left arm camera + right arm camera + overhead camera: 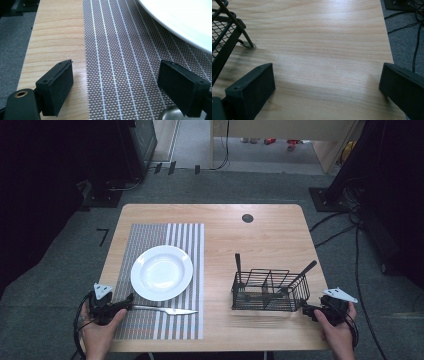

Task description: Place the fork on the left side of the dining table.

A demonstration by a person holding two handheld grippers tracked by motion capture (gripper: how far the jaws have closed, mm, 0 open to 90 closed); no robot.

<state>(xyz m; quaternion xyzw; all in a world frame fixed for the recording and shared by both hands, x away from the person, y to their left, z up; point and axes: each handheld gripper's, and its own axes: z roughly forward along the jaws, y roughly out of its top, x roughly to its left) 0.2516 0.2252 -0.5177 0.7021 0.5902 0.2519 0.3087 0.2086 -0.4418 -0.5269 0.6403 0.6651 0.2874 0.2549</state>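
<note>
The left gripper (120, 305) stood with jaws wide apart and empty at the handle end of the knife (167, 309), which lay on the striped placemat (150, 325) below the white plate (161, 272). The right gripper (311, 311), likewise spread and empty, rested just beside the wire basket (270, 292)

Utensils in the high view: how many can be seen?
3: a knife on the placemat below the plate, two dark handles standing in the wire basket. More may be hidden.

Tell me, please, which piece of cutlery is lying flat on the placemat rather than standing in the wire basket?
The silver knife, lying flat on the striped placemat below the white plate. The two black-handled utensils stand in the wire basket.
</note>
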